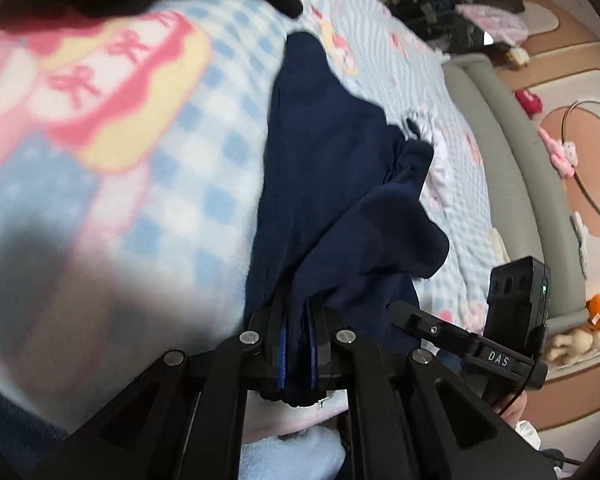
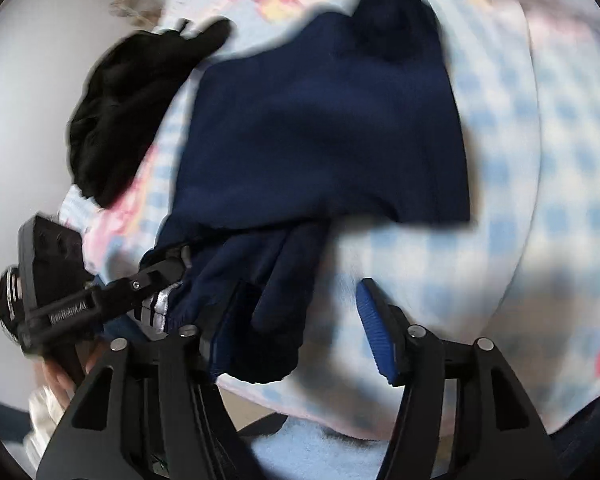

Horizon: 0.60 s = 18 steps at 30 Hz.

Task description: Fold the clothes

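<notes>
The navy garment lay spread on the blue-and-white checked blanket covering the bed, its near edge gathered toward the two tools. The left gripper had its fingers pressed almost together, pinching a bunched fold of the navy cloth between the blue pads. In the right wrist view the same garment stretched away over the blanket, and the right gripper stood with its fingers spread; a loose fold of navy cloth hung between them, against the left finger (or so it seemed, the picture being blurred), while the right pad was clear of it. A black garment lay crumpled beside the navy one, to its left. Beyond the bed's grey edge soft toys were scattered on the floor.
</notes>
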### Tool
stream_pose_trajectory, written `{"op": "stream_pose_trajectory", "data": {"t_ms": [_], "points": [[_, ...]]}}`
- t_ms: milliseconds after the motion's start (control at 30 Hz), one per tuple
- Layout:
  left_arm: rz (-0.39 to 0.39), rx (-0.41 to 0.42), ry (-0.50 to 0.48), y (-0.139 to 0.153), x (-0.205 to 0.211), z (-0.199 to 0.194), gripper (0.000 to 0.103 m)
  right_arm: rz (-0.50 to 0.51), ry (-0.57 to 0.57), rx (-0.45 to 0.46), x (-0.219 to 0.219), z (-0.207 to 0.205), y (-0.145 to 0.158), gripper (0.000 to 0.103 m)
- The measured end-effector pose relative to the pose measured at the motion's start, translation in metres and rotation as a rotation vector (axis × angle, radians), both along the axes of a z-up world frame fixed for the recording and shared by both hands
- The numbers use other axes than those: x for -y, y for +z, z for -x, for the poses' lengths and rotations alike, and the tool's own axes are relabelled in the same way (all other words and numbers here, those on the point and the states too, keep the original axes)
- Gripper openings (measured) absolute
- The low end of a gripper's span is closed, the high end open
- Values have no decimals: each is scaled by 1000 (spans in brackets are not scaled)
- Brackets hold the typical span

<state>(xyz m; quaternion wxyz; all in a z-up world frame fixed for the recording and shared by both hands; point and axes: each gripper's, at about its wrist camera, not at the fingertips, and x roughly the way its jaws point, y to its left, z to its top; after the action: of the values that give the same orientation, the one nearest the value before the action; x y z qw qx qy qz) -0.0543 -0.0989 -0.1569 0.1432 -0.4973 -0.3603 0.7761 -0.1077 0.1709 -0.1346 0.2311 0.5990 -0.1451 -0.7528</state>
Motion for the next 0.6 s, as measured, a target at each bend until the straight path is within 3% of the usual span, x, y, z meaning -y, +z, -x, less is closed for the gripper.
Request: {"op": "stream_pose_trajectory", "data": {"t_ms": [133, 300, 400, 500, 533, 567, 600], "points": [[24, 26, -27, -3, -4, 3, 20, -15, 19, -19, 0, -2, -3, 57], [72, 28, -44, 3, -6, 0, 29, -14, 14, -40, -9, -12, 2, 40], [103, 22, -20, 6, -3, -4, 40, 17, 20, -69, -14, -17, 10, 40], [106, 23, -42, 3, -7, -3, 38, 29, 28, -67, -13, -19, 5, 36], [98, 25, -58, 2, -9, -2, 38, 21, 35, -63, -9, -20, 1, 29], [70, 29, -87, 2, -11, -1, 30, 10, 45, -62, -5, -20, 0, 15], [47, 30, -111, 3, -13, 1, 23, -2, 54, -62, -1, -21, -1, 14]]}}
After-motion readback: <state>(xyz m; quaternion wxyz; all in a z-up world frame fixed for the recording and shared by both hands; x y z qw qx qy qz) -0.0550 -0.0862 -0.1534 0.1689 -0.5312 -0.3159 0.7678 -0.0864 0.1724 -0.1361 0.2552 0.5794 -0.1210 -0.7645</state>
